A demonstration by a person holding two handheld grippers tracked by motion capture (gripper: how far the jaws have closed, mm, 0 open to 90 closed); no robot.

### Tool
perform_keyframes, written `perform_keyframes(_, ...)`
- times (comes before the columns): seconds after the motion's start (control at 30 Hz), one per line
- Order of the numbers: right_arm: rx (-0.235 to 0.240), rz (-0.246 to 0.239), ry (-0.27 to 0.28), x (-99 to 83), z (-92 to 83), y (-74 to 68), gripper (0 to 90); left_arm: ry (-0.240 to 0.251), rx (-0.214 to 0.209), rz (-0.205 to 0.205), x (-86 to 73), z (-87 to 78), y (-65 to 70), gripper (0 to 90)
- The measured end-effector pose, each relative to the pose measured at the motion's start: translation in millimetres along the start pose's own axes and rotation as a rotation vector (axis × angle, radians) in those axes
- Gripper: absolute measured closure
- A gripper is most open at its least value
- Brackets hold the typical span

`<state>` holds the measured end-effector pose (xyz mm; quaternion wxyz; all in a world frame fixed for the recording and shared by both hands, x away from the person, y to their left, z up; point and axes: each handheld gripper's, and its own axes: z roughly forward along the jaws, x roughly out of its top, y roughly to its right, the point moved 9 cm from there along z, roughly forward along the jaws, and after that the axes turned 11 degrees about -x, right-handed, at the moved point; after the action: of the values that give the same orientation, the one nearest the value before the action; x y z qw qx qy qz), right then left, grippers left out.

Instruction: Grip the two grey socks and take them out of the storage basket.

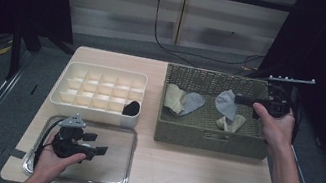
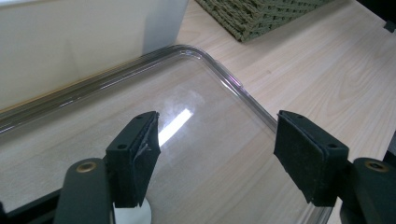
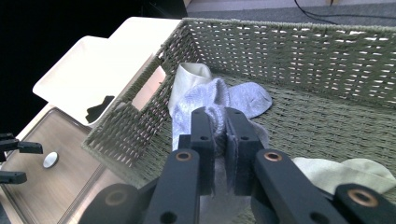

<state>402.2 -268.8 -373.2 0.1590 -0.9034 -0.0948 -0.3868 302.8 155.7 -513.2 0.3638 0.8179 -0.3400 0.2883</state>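
My right gripper [image 1: 237, 99] hangs over the right half of the wicker basket [image 1: 208, 140], shut on a grey sock [image 1: 226, 104] that dangles from its jaws. In the right gripper view the jaws [image 3: 219, 122] pinch the bunched grey sock [image 3: 205, 95] above the basket floor. A second grey sock [image 1: 194, 102] and a cream sock [image 1: 173, 97] lie in the basket's left half. More cream socks [image 1: 231, 124] lie under the held one. My left gripper [image 1: 96, 143] rests over the clear tray [image 1: 127, 166], open with nothing between its jaws [image 2: 217, 154].
A white compartment box [image 1: 63, 84] stands behind the tray, with a black sock [image 1: 131, 108] in its near right cell. Bare wooden tabletop [image 1: 186, 177] lies in front of the basket. The table's edges drop off to a dark floor on both sides.
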Motion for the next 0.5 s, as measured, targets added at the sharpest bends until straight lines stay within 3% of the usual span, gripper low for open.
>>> perform_keyframes(0.5,0.021,-0.032,0.059,-16.4,-39.8,-20.9,83.5,0.016,-0.007,-0.014,4.0,3.7,3.6,32.4)
